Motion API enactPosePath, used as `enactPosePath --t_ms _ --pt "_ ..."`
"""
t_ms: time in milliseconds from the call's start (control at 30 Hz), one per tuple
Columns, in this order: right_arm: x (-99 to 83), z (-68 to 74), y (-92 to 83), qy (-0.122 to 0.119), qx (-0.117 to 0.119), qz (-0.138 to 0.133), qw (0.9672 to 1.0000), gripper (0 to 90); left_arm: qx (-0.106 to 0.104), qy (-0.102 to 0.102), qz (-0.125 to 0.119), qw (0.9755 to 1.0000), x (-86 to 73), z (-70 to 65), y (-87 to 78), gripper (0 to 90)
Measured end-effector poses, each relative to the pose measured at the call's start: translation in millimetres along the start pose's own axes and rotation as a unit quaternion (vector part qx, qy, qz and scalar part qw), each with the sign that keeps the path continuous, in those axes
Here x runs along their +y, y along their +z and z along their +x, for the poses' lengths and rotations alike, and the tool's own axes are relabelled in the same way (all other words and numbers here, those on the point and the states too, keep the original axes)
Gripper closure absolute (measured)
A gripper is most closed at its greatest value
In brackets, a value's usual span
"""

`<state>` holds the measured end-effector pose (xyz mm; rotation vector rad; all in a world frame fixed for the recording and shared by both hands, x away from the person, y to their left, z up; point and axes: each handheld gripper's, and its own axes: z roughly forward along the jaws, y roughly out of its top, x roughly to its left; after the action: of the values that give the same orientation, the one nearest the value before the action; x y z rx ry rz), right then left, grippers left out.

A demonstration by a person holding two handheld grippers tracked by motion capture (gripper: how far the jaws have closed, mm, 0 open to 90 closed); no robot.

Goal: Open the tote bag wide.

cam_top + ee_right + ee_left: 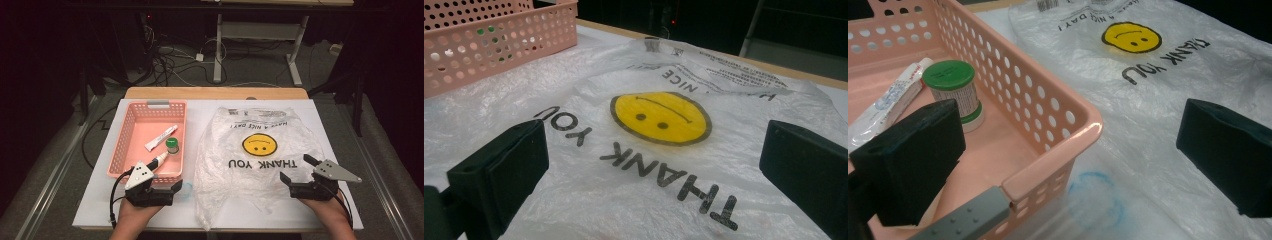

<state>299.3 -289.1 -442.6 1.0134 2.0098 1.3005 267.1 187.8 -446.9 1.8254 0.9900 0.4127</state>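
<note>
A big white table [90,210] is sitting under everything. A person is holding one claw in each hand at the near edge of it.

A thin plastic bag [260,170] is lying flat on the table, between the two claws and reaching away in front of them. It is showing a yellow smiley face [259,144] and the words THANK YOU, upside down from the person's side. In the right gripper view the face [660,118] is sitting straight ahead of the right claw, between its two jaws and a bit farther off.

A pink basket [122,145] with little holes is sitting just in front of the left claw [152,186]. In the left gripper view one jaw is hanging over the basket's near corner [1058,165] and the other jaw is hanging over the bag [1158,125]. The jaws are standing wide apart and gripping nothing.

The right claw [300,172] is resting over the right side of the bag. Its jaws are spread wide too, with nothing between them but the bag below.

Inside the basket, ahead of the left claw, a white tube [160,137] is lying flat. A small jar with a green lid [172,145] is standing upright just beside it. Another small tube [161,160] is lying closest to the left claw, by the grey plate
</note>
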Motion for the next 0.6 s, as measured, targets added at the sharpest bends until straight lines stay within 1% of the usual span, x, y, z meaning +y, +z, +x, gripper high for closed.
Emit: enactPosePath --t_ms 33,133,200,267,333,467,500,533,600 --pt "1.2 0.5 0.2 -0.004 0.0 -0.003 1.0 0.1 0.0 0.0 -0.002 1.0 0.4 0.5 -0.7 0.0" --pt "2.6 0.2 -1.6 -0.004 -0.003 -0.01 0.9999 0.1 0.004 0.0 -0.005 1.0 1.1 1.1 -1.4 0.0" --pt "3.0 -1.1 -3.3 -0.006 -0.006 -0.01 0.9999 0.1 0.005 0.001 -0.003 1.0 0.9 0.5 -1.4 0.0" --pt "3.3 -2.3 -4.3 -0.003 -0.01 -0.01 0.9999 0.1 0.003 0.005 0.002 1.0 0.9 -0.4 -1.0 0.0" --pt "4.1 -9.6 -7.8 0.004 -0.02 -0.008 0.9998 0.1 0.004 0.012 0.004 0.9999 0.6 -2.2 -0.2 0.0" --pt "2.5 -24.0 -16.9 0.017 -0.042 -0.004 0.9989 0.8 0.001 0.011 0.008 0.9999 0.2 -2.5 0.6 0.0" --pt "2.5 -24.0 -16.9 0.017 -0.042 -0.004 0.9989 0.8 0.001 0.013 0.009 0.9999 -0.1 -2.5 0.2 0.0" --pt "0.0 -32.9 -22.5 0.024 -0.057 0.003 0.9981 1.5 0.003 0.016 0.01 0.9998 -0.4 -2.1 -0.4 0.0" --pt "-4.5 -42.5 -27.4 0.026 -0.075 0.016 0.9967 3.0 0.006 0.014 0.008 0.9998 -0.1 -0.6 -1.8 0.0"
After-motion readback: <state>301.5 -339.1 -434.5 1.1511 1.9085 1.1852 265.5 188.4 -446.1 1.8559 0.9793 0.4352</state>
